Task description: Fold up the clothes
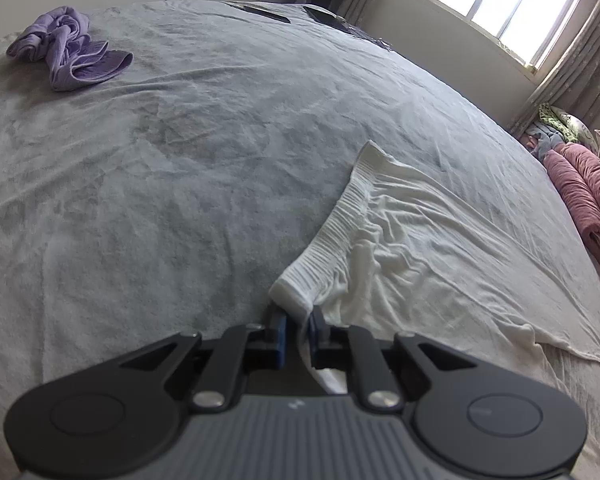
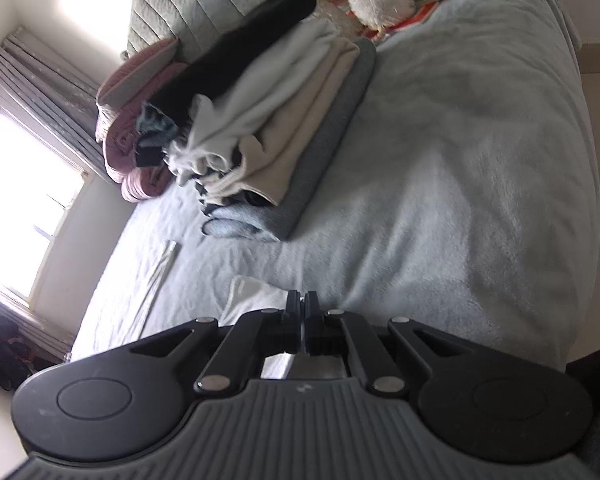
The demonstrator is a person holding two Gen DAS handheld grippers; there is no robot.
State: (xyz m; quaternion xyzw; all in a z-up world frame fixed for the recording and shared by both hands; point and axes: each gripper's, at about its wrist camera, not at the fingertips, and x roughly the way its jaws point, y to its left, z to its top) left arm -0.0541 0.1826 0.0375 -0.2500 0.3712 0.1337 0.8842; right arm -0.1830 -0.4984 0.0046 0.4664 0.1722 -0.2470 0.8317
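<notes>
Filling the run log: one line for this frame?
phase: fold, mid-grasp | left claw: shut on white garment waistband corner | right claw: shut on same garment | garment: spread on bed | purple garment: untouched

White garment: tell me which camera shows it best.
Left wrist view. There the white garment lies spread across the bed, ribbed band visible, its corner pinched in the left gripper. The right wrist view shows only a small white patch beside the shut right gripper.

my left gripper (image 1: 296, 322) is matt black plastic w/ shiny metal pins. white garment (image 1: 400, 248) is thin, wrinkly cloth, ribbed edge. bed cover (image 1: 160, 160) looks soft & fuzzy.
</notes>
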